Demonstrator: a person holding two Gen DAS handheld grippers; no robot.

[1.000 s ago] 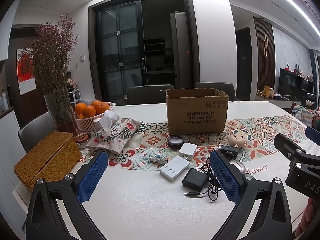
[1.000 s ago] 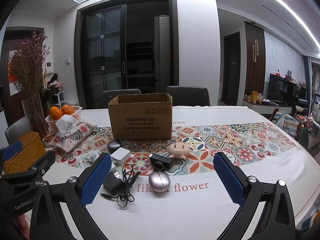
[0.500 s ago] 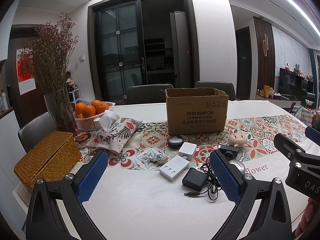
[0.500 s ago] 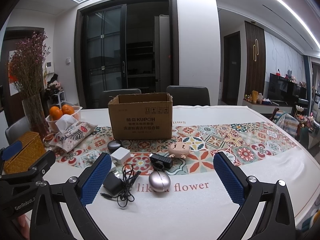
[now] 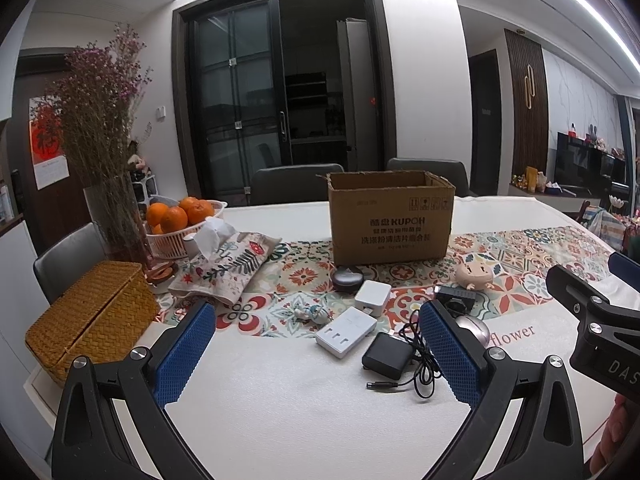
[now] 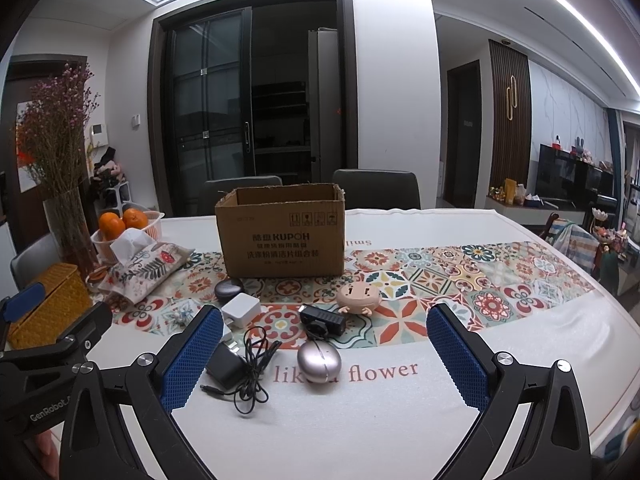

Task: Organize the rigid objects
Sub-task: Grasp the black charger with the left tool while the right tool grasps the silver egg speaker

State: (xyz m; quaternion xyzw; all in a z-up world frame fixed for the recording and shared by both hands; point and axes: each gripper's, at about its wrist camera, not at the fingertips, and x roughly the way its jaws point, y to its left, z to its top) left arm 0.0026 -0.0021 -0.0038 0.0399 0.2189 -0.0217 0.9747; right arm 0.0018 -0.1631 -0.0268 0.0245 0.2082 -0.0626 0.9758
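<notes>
An open cardboard box [image 5: 390, 220] [image 6: 282, 236] stands on the table's patterned runner. In front of it lie a dark round case [image 5: 347, 279], a white cube charger [image 5: 373, 296], a white flat adapter [image 5: 346, 331], a black power adapter with cord [image 5: 387, 357] [image 6: 226, 368], a black camera-like device [image 6: 322, 320], a pinkish oval case [image 6: 319, 361] and a beige figurine [image 6: 358, 298]. My left gripper [image 5: 316, 356] hovers open short of the white adapter. My right gripper [image 6: 324, 364] is open too, framing the oval case from the near side. Nothing sits between either pair of fingers.
At the left stand a woven basket [image 5: 90, 318], a floral tissue pouch [image 5: 224, 266], a basket of oranges [image 5: 178, 220] and a vase of dried flowers [image 5: 100, 152]. Chairs [image 6: 374, 188] line the far side. The table's near part [image 6: 360, 420] is plain white cloth.
</notes>
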